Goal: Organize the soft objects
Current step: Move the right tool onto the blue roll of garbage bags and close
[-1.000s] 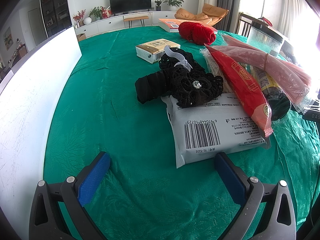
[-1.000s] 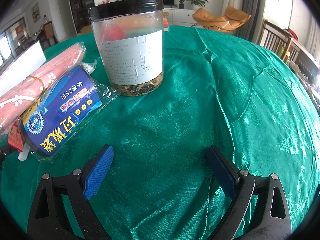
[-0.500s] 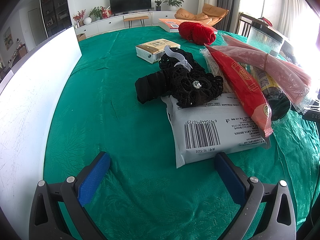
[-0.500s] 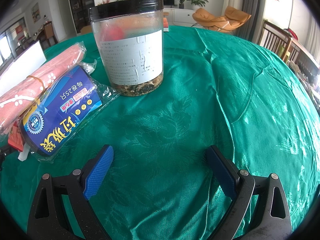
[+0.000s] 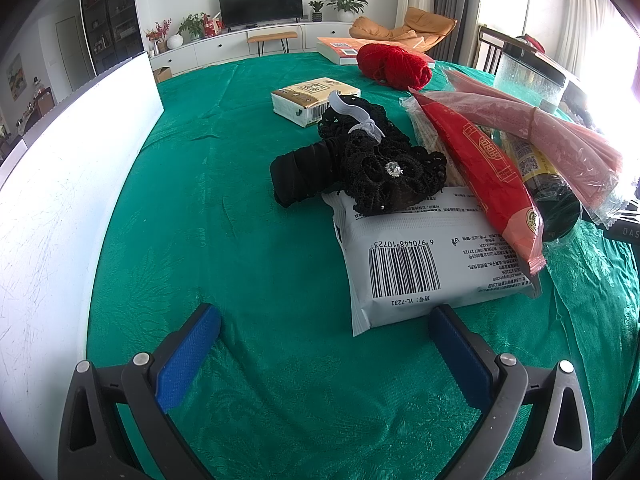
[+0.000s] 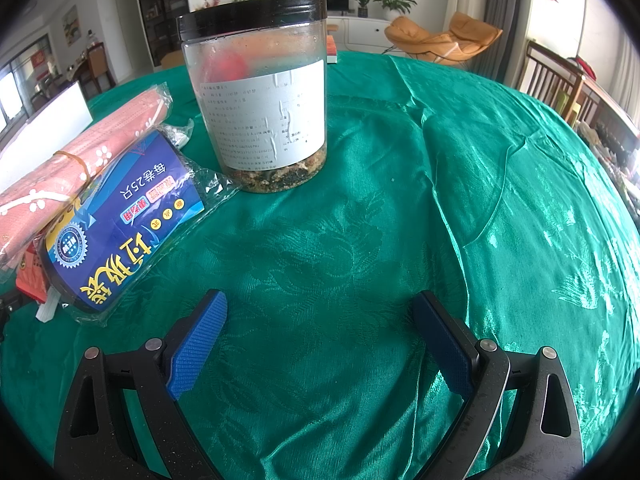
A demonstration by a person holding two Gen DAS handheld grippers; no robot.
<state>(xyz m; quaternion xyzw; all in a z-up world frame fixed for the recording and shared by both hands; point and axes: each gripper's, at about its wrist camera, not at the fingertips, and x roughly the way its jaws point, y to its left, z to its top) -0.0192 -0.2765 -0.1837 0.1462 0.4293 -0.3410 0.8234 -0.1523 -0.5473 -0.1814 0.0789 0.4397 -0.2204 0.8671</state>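
Note:
In the left wrist view a black lace cloth bundle (image 5: 360, 168) with a white band lies mid-table, partly on a white soft pack (image 5: 420, 256) with a barcode. A red yarn ball (image 5: 392, 65) sits far back, a tissue pack (image 5: 314, 100) behind the bundle. My left gripper (image 5: 324, 340) is open and empty, low over the green cloth in front of the white pack. In the right wrist view a pink mask pack (image 6: 60, 172) and a blue bag roll (image 6: 120, 220) lie at left. My right gripper (image 6: 320, 332) is open and empty.
A white box wall (image 5: 60, 184) runs along the left. A red sleeve (image 5: 484, 176), a pink pack (image 5: 552, 132) and a dark bottle (image 5: 548, 192) lie at right. A clear jar (image 6: 260, 96) with a black lid stands ahead of the right gripper. A book (image 5: 344, 46) lies far back.

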